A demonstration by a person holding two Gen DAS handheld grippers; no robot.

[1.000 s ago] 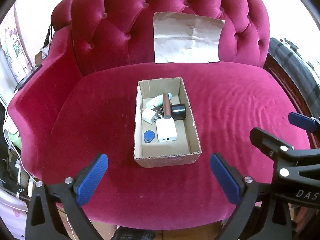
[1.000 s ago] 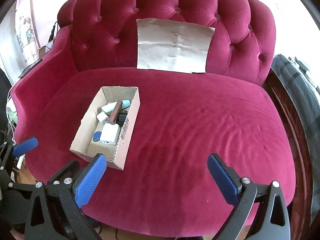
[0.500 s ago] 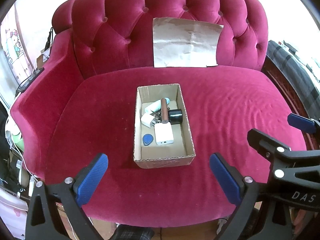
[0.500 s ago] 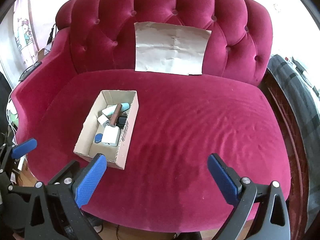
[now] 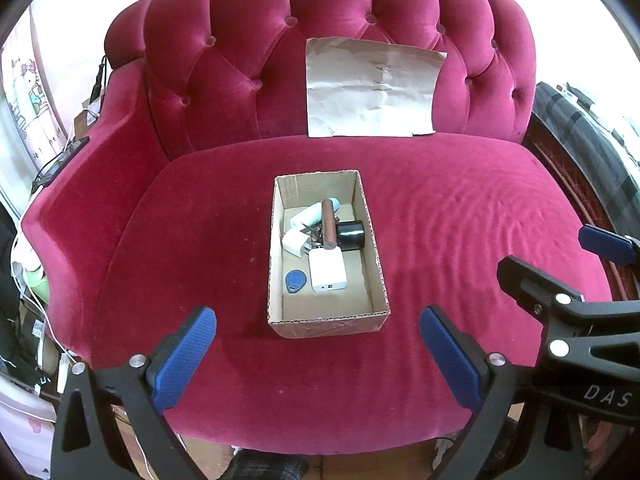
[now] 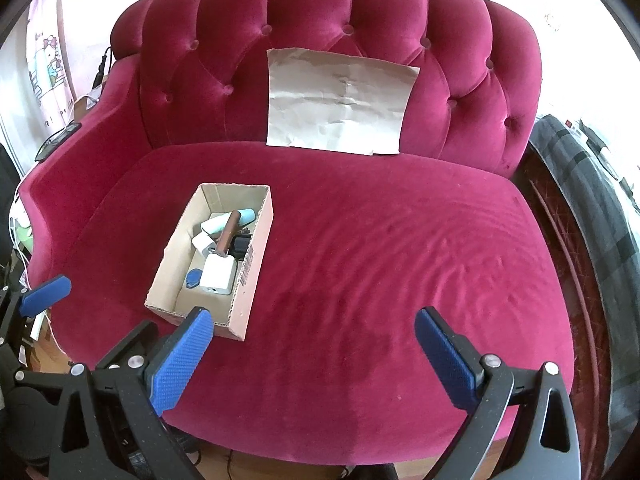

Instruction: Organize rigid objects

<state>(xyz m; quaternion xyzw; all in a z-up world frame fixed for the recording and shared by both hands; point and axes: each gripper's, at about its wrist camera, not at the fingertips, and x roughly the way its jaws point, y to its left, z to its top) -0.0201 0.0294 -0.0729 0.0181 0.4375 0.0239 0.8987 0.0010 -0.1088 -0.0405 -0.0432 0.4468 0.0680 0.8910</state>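
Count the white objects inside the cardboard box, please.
3: a white cylindrical tube toward the far end, a small white plug adapter by the left wall, and a flat white square device nearer the front. More may be hidden under the pile.

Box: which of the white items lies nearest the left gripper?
The flat white square block, beside the blue tag. The white plug and the white tube lie farther back in the box.

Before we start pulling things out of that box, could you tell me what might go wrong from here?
The brown cylinder lies across other items, so lifting one beneath may roll it. The flat blue tag on the box floor may be hard to pinch. The soft sofa could let the box shift. Both grippers, left and right, are open.
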